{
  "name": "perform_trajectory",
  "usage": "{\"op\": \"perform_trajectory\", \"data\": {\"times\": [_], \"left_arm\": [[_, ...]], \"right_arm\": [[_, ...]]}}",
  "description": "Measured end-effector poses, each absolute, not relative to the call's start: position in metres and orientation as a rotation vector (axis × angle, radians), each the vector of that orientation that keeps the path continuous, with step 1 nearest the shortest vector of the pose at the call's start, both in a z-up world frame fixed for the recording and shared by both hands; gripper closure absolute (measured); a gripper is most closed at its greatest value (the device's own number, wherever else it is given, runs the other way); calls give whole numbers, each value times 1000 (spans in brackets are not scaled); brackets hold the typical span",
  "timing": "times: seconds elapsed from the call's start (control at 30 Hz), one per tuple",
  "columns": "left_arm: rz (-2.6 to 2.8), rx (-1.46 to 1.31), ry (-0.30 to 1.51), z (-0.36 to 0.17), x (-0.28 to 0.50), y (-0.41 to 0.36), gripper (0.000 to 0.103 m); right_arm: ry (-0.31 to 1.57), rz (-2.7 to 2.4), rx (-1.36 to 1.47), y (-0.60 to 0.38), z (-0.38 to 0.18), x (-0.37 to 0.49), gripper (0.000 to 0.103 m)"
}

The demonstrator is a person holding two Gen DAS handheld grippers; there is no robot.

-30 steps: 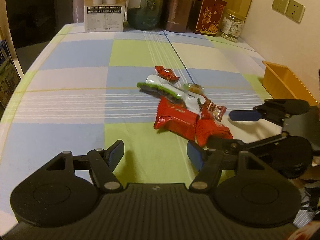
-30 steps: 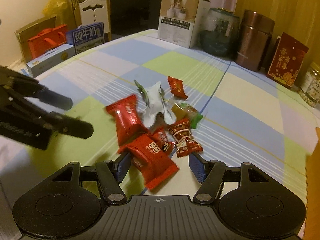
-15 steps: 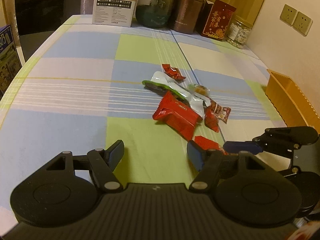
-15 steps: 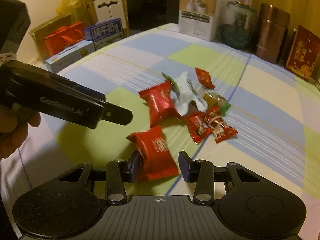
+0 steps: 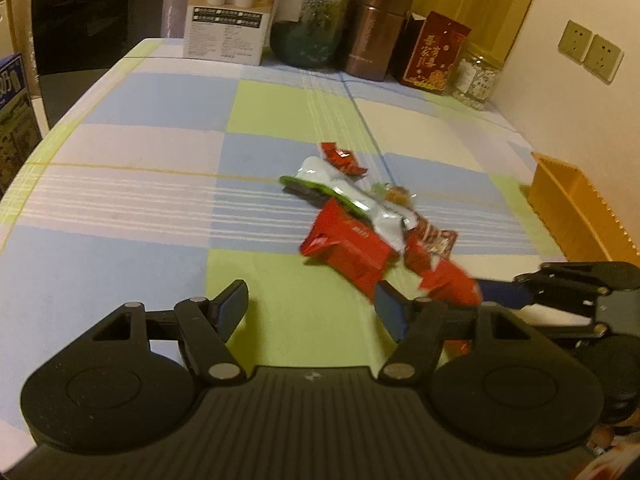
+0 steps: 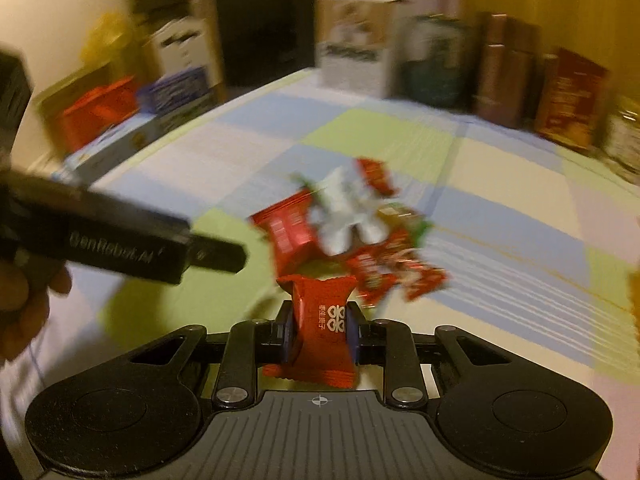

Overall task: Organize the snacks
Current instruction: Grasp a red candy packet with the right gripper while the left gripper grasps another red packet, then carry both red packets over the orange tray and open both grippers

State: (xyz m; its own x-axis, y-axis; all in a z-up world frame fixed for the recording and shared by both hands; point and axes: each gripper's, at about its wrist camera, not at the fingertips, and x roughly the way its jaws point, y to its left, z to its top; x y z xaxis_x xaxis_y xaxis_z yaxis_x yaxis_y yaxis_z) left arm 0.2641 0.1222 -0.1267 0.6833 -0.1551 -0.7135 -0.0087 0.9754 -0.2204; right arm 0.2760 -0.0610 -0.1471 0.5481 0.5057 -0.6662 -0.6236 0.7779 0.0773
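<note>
A pile of snack packets (image 5: 360, 208) lies mid-table on the checked cloth: a white-and-green packet (image 5: 352, 196), a large red one (image 5: 352, 248) and smaller red ones. My right gripper (image 6: 318, 332) is closing, and its blue pads press both sides of a red snack packet (image 6: 320, 320), held upright just in front of the pile. In the left wrist view that packet (image 5: 452, 280) shows at the right, against the right gripper's finger. My left gripper (image 5: 310, 296) hovers open over the green square nearer than the pile, with nothing between its fingers.
An orange basket (image 5: 576, 208) stands at the table's right edge. Along the far edge are a white box (image 5: 228, 12), a glass jar (image 5: 310, 28), a brown canister (image 5: 374, 28), a red box (image 5: 434, 54) and a small jar (image 5: 478, 80). Cartons (image 6: 120, 112) sit beyond the left side.
The right gripper's jaws have closed from wide apart onto the red packet and raised it upright off the cloth. The left gripper has stayed where it was, still open.
</note>
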Motion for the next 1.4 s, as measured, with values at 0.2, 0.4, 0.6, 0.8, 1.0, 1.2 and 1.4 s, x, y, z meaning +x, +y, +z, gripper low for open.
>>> {"op": "perform_trajectory", "data": {"times": [0.2,0.4,0.6,0.8,1.0,1.2,1.4], "left_arm": [[-116,-238,796,-129,279,106,38],[-88,-63,789,-134,295,81,38],[-94,-66,802,-145,305,81,38],[-94,10,776,-150,313,74,38],[-109,55,761,-151,313,73,51],[-106,57,788,-147,301,67,60],[-96,17,805,-135,276,61,60]], "right_arm": [[710,460,-70,-94,-138,285,77],[714,410,-29,-104,-135,293,77],[725,413,-12,-103,-137,295,77],[737,404,-1,-105,-139,296,77],[741,400,8,-106,-139,297,77],[736,392,17,-109,-137,296,77],[731,375,29,-114,-132,284,77]]}}
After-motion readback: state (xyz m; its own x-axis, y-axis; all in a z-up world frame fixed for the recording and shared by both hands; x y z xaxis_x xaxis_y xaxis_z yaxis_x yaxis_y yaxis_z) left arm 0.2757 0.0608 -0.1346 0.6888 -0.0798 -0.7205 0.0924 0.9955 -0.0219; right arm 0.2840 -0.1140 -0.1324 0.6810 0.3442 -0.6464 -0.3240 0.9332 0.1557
